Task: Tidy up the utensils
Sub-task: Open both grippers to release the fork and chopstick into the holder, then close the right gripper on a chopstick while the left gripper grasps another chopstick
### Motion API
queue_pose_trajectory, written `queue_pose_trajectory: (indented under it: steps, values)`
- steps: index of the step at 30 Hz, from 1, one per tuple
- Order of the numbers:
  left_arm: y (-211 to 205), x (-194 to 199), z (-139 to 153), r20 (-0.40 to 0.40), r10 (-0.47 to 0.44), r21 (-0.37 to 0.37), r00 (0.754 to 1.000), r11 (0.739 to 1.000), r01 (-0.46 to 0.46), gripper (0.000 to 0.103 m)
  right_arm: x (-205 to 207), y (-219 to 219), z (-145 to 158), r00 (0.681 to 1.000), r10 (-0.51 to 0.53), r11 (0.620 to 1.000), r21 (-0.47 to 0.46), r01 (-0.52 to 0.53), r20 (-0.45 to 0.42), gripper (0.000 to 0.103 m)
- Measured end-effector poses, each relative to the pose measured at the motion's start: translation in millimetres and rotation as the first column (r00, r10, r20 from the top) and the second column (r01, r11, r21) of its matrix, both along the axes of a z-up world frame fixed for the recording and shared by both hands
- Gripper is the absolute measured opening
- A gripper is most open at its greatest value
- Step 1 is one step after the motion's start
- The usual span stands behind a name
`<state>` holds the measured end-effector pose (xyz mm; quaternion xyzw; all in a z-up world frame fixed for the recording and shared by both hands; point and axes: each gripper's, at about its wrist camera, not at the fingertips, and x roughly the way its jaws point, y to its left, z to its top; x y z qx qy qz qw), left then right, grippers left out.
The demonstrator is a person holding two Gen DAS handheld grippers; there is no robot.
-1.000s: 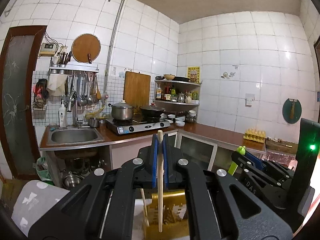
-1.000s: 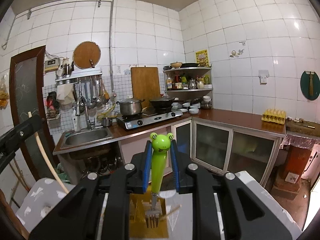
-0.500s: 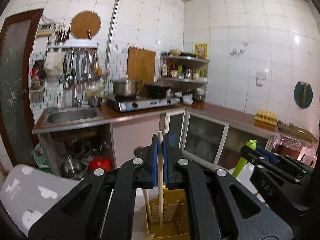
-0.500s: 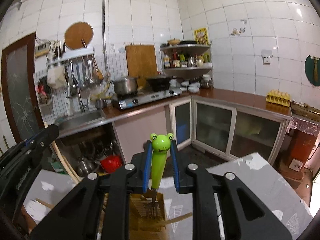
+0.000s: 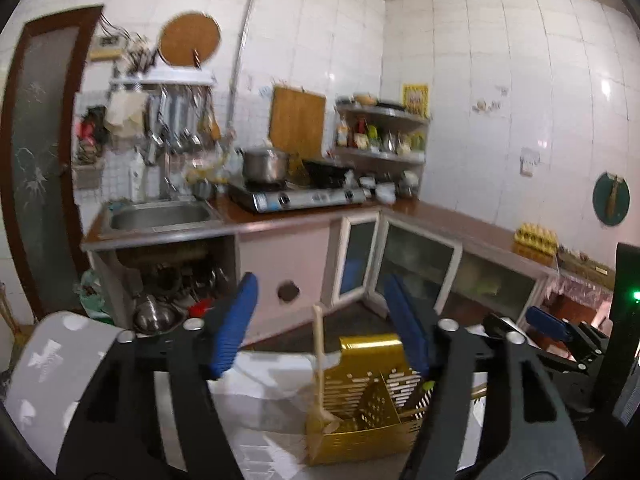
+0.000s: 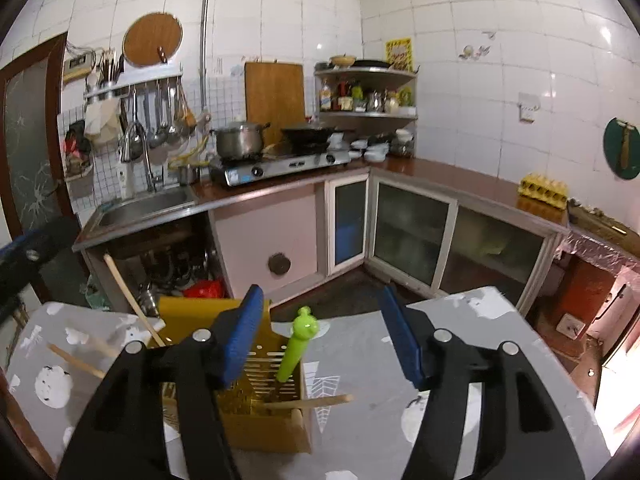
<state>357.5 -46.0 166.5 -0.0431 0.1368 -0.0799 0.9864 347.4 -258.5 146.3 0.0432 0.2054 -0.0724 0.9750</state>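
Both tongs have just been opening, nothing pressed between the pads now. Left tongs [image 5: 320, 340] released: wooden utensil [image 5: 319, 356] stands free in the gold holder [image 5: 368, 436] on the counter [image 6: 380, 364]. Right tongs [image 6: 324, 336] released: frog-handled fork [image 6: 296, 348] sits in the holder, leaning. Both items look delivered; loose sticks [image 6: 76, 360] remain on the counter.

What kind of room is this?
A home kitchen, most likely. There is a gas stove with a pot on it, a sink beside it, and ladles hanging on the tiled wall.
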Motion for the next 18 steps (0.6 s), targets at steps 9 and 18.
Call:
queue_pose_trajectory:
  steps: [9,18]
  values:
    - [47.2,-63.2,18.1,0.005,0.054,-0.004,0.999,0.999,-0.054,0.098,-58.3,-1.4,10.5,1.0,-0.013,0.999,-0.032,0.013,-0.013,0.074]
    - [73.3,-87.3,-37.5,-0.103,0.131,0.031,0.986,0.991,-0.129,0.098,-83.6,4.6,-46.0,0.993,-0.014,1.0,-0.01,0.013,-0.117,0.074]
